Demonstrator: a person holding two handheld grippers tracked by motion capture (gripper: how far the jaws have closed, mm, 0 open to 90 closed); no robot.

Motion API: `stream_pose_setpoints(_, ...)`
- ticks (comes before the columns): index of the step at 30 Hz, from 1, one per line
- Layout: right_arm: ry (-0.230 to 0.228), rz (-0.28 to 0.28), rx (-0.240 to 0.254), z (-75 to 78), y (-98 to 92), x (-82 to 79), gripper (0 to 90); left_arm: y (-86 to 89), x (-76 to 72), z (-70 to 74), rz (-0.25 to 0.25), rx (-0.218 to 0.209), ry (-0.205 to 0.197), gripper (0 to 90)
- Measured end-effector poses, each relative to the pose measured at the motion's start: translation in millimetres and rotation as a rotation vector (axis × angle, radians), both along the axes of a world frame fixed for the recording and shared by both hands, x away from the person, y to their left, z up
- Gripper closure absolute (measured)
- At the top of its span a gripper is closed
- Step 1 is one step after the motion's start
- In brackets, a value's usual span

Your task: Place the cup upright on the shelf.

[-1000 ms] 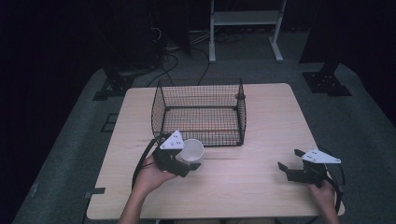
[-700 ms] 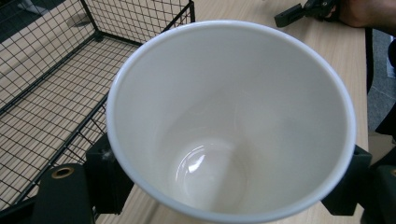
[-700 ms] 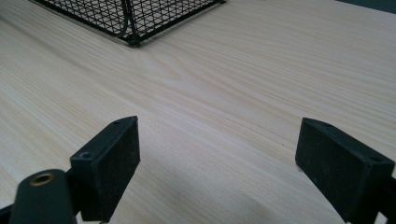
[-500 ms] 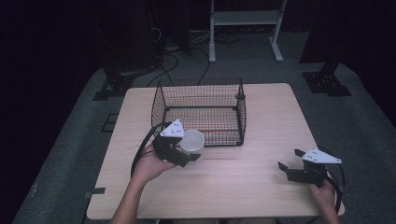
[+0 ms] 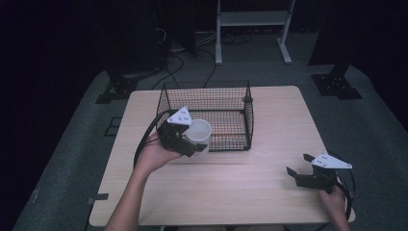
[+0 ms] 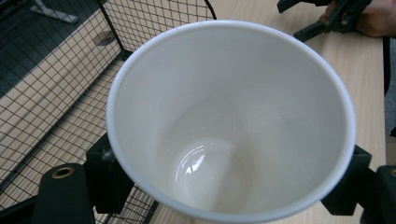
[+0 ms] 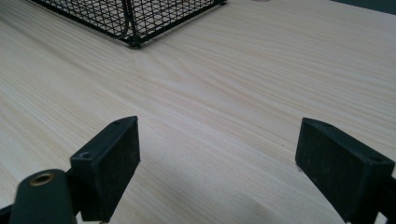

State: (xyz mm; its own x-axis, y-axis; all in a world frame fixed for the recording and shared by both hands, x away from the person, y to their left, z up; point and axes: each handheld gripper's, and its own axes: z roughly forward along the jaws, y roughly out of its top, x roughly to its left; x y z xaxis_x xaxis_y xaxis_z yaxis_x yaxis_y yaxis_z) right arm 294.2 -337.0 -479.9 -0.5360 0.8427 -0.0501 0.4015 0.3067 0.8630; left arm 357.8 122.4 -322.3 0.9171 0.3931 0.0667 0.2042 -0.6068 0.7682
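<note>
We are holding a white cup (image 5: pixel 199 134) in the left gripper (image 5: pixel 185 139), its jaws clamped on the cup's outer wall from both sides, as the left gripper view shows. We are carrying it at the near wall of the wire basket (image 5: pixel 226 101), apparently over the rim, though the high view is too dim to confirm whether it is inside or just outside. Gripping by the wall is keeping the mouth open and upward, which likely suits lowering it into the basket. The cup (image 6: pixel 229 121) is plain, glossy, tapered and empty. We are resting the right gripper (image 5: pixel 315 173) well apart on the table (image 5: pixel 250 192), its jaws spread wide and gripping nothing.
</note>
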Motion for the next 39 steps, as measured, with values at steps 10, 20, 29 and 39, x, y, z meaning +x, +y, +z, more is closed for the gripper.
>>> stream_pose_setpoints(10,0.001,0.001,-0.003,0.0,0.2,-0.1,13.1,-1.4,19.0,11.1,0.011,-0.002,0.007,20.6)
stream_pose_setpoints(20,0.000,0.002,0.004,0.1,-0.3,-0.1,13.1,-2.8,39.0,22.0,0.034,0.007,0.004,20.6)
stream_pose_setpoints(29,-0.002,0.003,0.004,0.0,-0.4,0.2,13.1,-4.4,54.0,22.2,0.045,0.015,0.023,20.7)
stream_pose_setpoints(39,-0.002,0.003,0.007,0.0,-0.8,0.2,13.1,-8.1,73.5,17.9,0.064,0.017,0.041,20.7)
